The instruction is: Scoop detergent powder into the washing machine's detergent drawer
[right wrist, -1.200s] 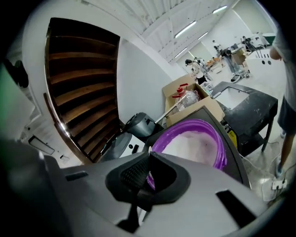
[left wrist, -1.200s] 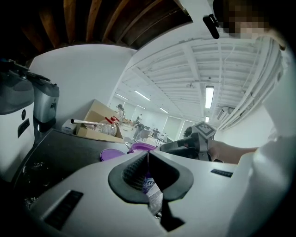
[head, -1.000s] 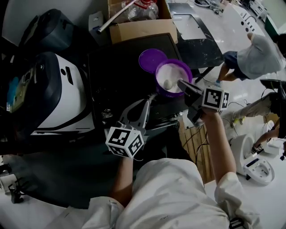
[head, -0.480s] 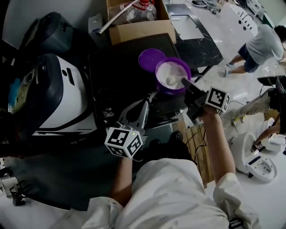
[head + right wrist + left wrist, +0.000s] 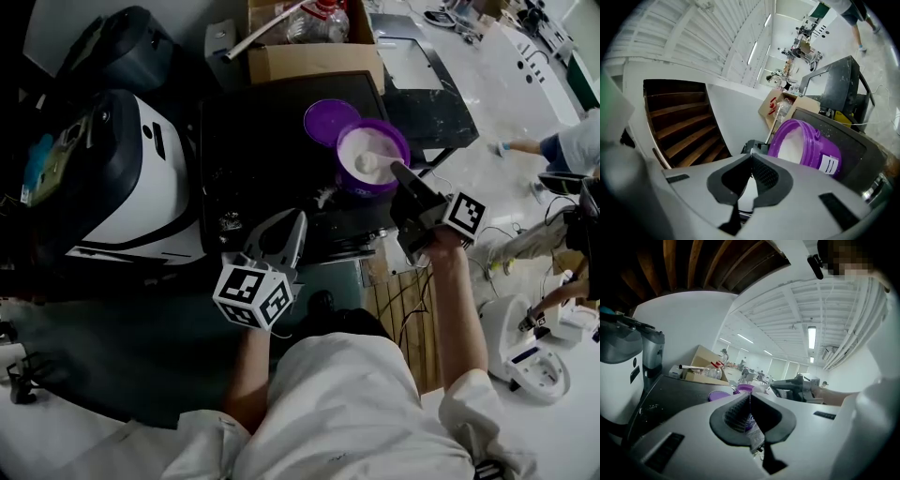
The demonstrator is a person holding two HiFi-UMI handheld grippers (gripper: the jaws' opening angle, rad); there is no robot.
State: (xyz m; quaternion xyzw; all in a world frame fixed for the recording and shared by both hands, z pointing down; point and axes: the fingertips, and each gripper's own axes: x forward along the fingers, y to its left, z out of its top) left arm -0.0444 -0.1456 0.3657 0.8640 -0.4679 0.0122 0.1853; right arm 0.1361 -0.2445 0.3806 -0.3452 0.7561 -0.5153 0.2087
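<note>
1. Head view: the purple detergent tub [image 5: 349, 184] stands open and full of white powder, upper centre, at the right edge of the black worktop [image 5: 253, 159]. Its purple lid [image 5: 323, 117] lies flat, touching the tub on the upper left. The right tongs [image 5: 394, 169] reach over the tub's right rim, with the white scoop [image 5: 366, 165] at their tips in the powder. The left tongs [image 5: 292, 217] hang over the worktop's lower edge, empty. A cardboard box [image 5: 314, 61] sits at top.
2. Left gripper view: the left tongs [image 5: 750, 395] are closed tip to tip on nothing. The tub [image 5: 745, 388] and lid [image 5: 721, 395] are just beyond them.
3. Right gripper view: the right tongs [image 5: 751, 157] are pinched narrow, with a white piece between them, apparently the scoop handle. The tub [image 5: 813, 150] is right of centre.
</note>
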